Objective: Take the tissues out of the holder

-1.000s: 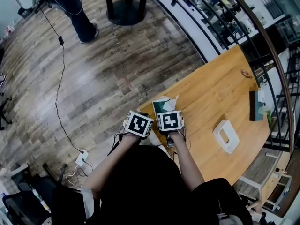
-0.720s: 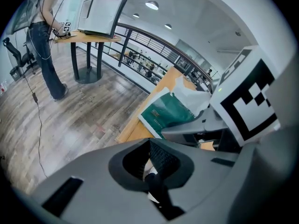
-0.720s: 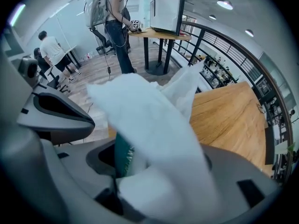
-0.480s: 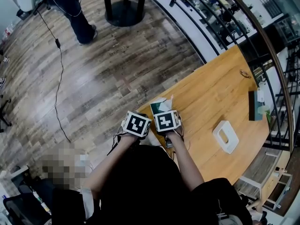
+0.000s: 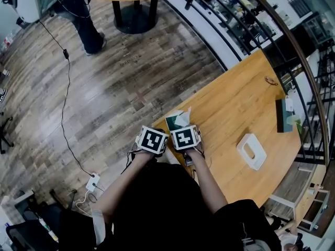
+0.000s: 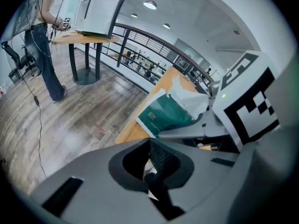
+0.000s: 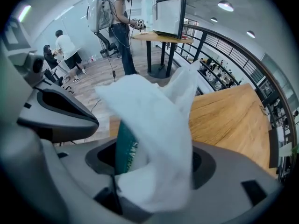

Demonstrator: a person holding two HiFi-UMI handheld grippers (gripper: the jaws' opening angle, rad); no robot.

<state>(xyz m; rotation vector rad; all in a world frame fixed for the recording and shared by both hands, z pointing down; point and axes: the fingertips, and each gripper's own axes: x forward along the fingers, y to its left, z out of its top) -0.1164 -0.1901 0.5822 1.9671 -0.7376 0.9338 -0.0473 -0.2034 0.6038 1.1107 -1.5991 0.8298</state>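
tissue pack (image 6: 166, 113), dark green, white tissue (image 7: 154, 125) poking out top

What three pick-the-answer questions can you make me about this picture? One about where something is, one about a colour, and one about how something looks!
1. Where is the pack?
A. on top of the holder
B. at the table's edge
C. in the table's middle

2. What colour is the holder?
A. red
B. black
C. white

3. How is the tissue?
A. sticking up out of the pack
B. rolled into a ball
C. spread flat on the table

Answers:
1 B: the head view shows the green pack right at the wooden edge, well apart from the holder.
2 C: it is a white box with a slot in its top.
3 A: the white tissue pokes up from the pack's top.
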